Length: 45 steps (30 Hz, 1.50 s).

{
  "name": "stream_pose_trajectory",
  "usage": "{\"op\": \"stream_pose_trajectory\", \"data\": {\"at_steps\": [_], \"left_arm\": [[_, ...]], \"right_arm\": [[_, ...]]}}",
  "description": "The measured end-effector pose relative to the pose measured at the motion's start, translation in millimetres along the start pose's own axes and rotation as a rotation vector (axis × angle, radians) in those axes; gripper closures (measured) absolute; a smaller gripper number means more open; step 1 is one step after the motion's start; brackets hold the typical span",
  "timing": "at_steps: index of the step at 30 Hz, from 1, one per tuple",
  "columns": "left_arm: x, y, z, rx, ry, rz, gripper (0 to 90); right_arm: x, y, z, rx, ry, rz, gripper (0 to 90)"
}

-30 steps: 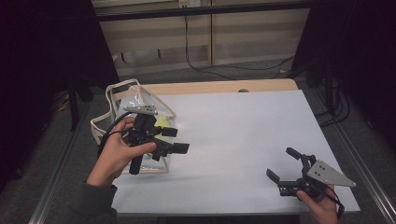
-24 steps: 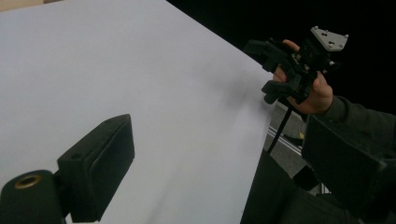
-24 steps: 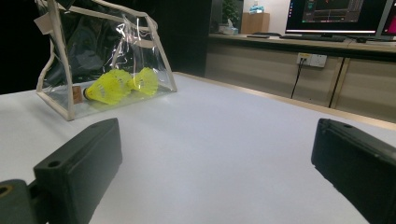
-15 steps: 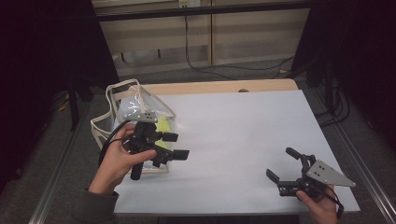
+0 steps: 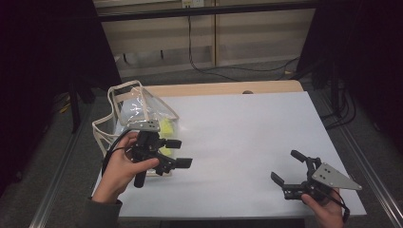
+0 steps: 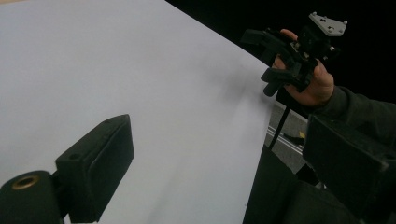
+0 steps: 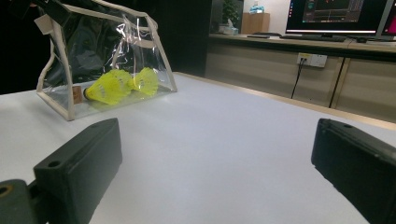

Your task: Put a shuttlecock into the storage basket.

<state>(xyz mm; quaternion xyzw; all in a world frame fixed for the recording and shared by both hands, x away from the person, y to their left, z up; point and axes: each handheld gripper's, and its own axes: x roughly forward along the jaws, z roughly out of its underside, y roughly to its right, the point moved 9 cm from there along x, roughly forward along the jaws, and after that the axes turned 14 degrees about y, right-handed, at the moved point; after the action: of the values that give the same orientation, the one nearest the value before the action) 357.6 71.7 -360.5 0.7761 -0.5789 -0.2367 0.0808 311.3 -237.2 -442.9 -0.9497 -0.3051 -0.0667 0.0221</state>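
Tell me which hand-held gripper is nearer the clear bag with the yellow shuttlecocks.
Left. The left hand-held gripper hovers right beside the clear bag, at its near side. The right hand-held gripper is far across the table, near the front right corner.

No readable text anywhere, monitor screens (image 7: pixel 337 17) at the back glowing with lines too small to make out, small tag on the clear bag (image 7: pixel 76 94) blurred beyond reading

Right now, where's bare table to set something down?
Free: the white table from the clear bag across to the right edge, between both tools. Crowded: the left edge, with bag, yellow shuttlecocks and left tool.
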Motion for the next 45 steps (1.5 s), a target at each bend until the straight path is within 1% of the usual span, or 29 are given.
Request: {"op": "stream_pose_trajectory", "data": {"at_steps": [4,8,11,14,18,19,22,27,31,40,42,43,45], "left_arm": [[-0.6,-1.0,3.5,-0.004,0.005,0.003,9.0],[-1.5,-1.0,7.0,0.004,-0.001,0.010,9.1],[-2.0,-0.4,10.0,0.016,-0.010,0.019,9.1],[-1.6,0.5,12.9,0.014,-0.017,0.025,8.5],[-2.0,0.9,17.9,0.019,-0.040,0.030,7.7],[-2.6,0.9,19.0,0.026,-0.043,0.038,7.7],[-3.8,1.1,22.3,0.020,-0.044,0.048,7.3],[-5.4,1.0,28.5,0.025,-0.047,0.069,6.7],[-7.7,0.8,31.8,0.035,-0.047,0.087,6.8],[-13.0,-1.6,37.2,0.037,-0.028,0.092,9.2],[-14.4,-3.5,38.4,0.040,-0.028,0.081,8.3],[-15.4,-4.7,39.3,0.038,-0.027,0.074,6.3],[-18.2,-6.9,41.0,0.036,-0.025,0.071,6.0]], "right_arm": [[0.1,0.0,0.1,-0.001,-0.001,-0.002,1.5],[0.3,0.0,0.0,-0.003,0.000,-0.002,1.5],[0.5,0.0,0.0,-0.002,0.001,-0.003,1.5],[0.5,0.1,0.2,-0.002,-0.001,-0.003,1.5],[1.0,-0.2,0.3,0.001,0.001,-0.003,1.5],[1.0,-0.2,0.4,0.002,0.000,-0.002,1.5],[1.1,-0.2,0.2,0.000,0.001,-0.003,1.5],[1.2,-0.4,0.3,-0.001,0.001,-0.004,1.5],[1.2,-0.5,0.5,0.001,0.000,-0.004,1.5],[0.9,-0.4,0.0,0.001,0.000,-0.001,1.5],[1.0,-0.2,-0.1,-0.002,0.001,-0.001,1.5],[1.1,0.1,0.0,-0.003,0.002,-0.002,1.5],[1.1,0.0,0.0,-0.003,0.002,-0.003,1.5]]}}
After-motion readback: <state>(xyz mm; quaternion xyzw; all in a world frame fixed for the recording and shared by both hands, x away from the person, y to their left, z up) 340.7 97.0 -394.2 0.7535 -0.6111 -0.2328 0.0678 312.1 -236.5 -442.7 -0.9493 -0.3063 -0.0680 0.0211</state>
